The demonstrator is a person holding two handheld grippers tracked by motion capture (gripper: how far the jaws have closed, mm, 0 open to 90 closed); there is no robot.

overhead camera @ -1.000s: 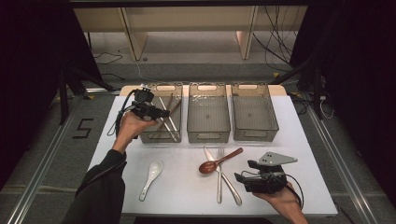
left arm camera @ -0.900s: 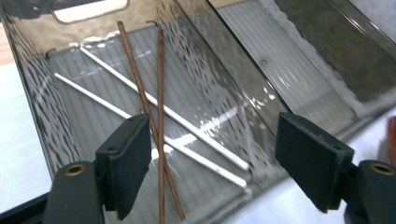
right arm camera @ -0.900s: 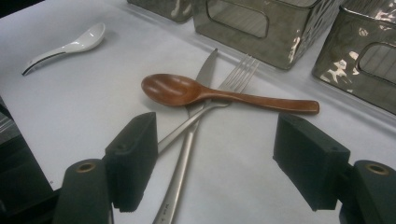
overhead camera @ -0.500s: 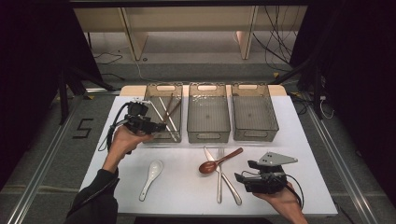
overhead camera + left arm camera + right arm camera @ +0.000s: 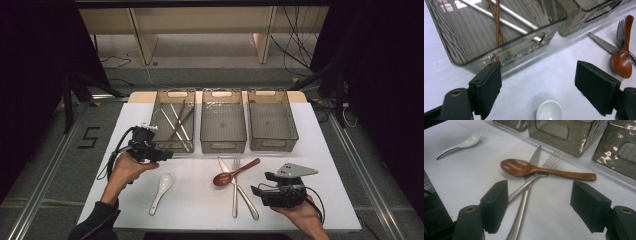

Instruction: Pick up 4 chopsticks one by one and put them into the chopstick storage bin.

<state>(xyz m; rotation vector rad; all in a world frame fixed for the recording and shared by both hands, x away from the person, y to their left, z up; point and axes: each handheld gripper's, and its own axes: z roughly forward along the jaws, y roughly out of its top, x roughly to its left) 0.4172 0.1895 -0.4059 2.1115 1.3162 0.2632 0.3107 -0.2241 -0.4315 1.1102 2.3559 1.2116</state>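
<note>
Sorting cutlery into bins: partly done. Chopsticks [image 5: 176, 122] already in the left bin [image 5: 172, 93], upper centre of the high view. Left gripper [image 5: 537, 92] empty, jaws just opened wide, above the white spoon [image 5: 161, 191]. Right gripper [image 5: 539, 206] open, empty, facing wooden spoon [image 5: 524, 168], knife [image 5: 522, 202] and fork [image 5: 547, 162], all unsorted.

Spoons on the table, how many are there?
2. A white ceramic spoon lies near the left gripper; a wooden spoon lies mid-table across the knife and fork. None shows in the bins.
</note>
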